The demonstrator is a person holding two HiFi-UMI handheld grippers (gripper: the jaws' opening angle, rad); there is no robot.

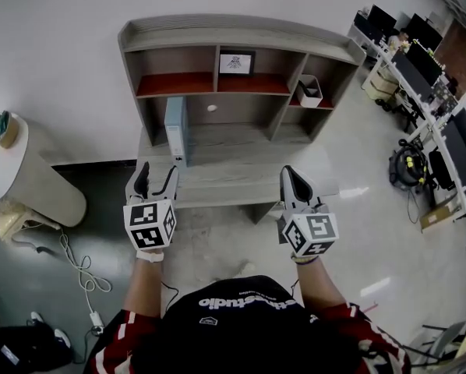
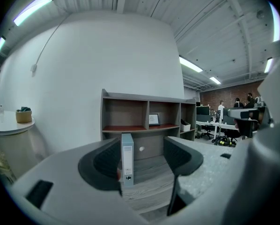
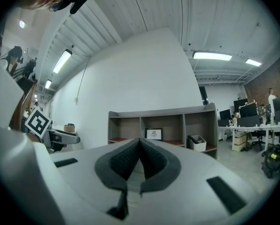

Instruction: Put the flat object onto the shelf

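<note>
Binder (image 1: pixel 175 131) on desk (image 1: pixel 241 174), left; frame (image 1: pixel 235 63) in middle compartment; bin (image 1: pixel 309 92) in right compartment.

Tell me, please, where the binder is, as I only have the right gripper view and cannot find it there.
Observer: The binder stands upright on the desk, near its left end.
Operator: Thank you. Is the left claw holding it?
Observer: No. The left claw is open. The binder shows in its gap but farther off, untouched.
Operator: And where is my right claw relative to the desk?
Observer: In the head view the right claw appears over the desk's front part, right of the middle. I cannot tell its height.
</note>
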